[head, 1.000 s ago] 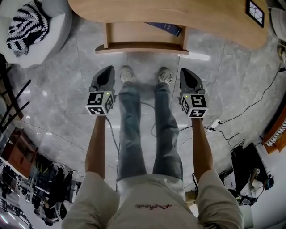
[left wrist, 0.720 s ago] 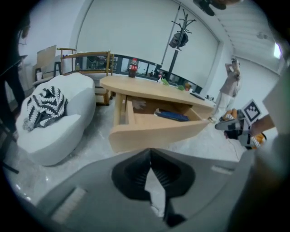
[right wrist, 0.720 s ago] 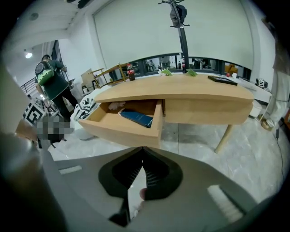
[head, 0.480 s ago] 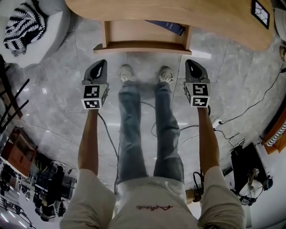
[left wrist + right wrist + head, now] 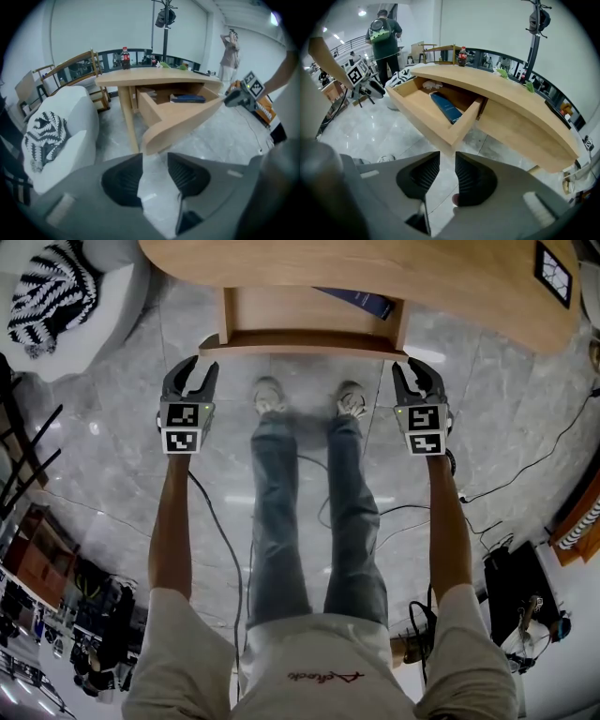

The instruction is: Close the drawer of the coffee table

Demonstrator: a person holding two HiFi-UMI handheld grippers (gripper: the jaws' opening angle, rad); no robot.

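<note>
Seen from the head view, the drawer stands pulled well out from under the coffee table, so none of the closing is done yet.

The left gripper hovers just beside the drawer's left front corner. Its jaws have just been opening and now stand wide apart, with only floor between them. The right gripper is just beside the drawer's right front corner. Its jaws have also just been opening and stand apart, holding nothing. Neither gripper clearly touches the wood.

What seems to be left is the whole push: bring both grippers against the drawer front and slide it in until it sits flush.

The head view alone shows the two grippers flanking the drawer at once, with the person's legs and shoes on the floor below its front panel.

The left gripper view shows what the head view does not. A dark blue book lies flat inside the drawer, a cola bottle stands on the tabletop above it, and a striped cushion rests on a pale seat to the drawer's left.

The right gripper view looks into the drawer from the other corner. It shows the book lying against the near side wall and a person with a backpack standing well beyond the drawer.
</note>
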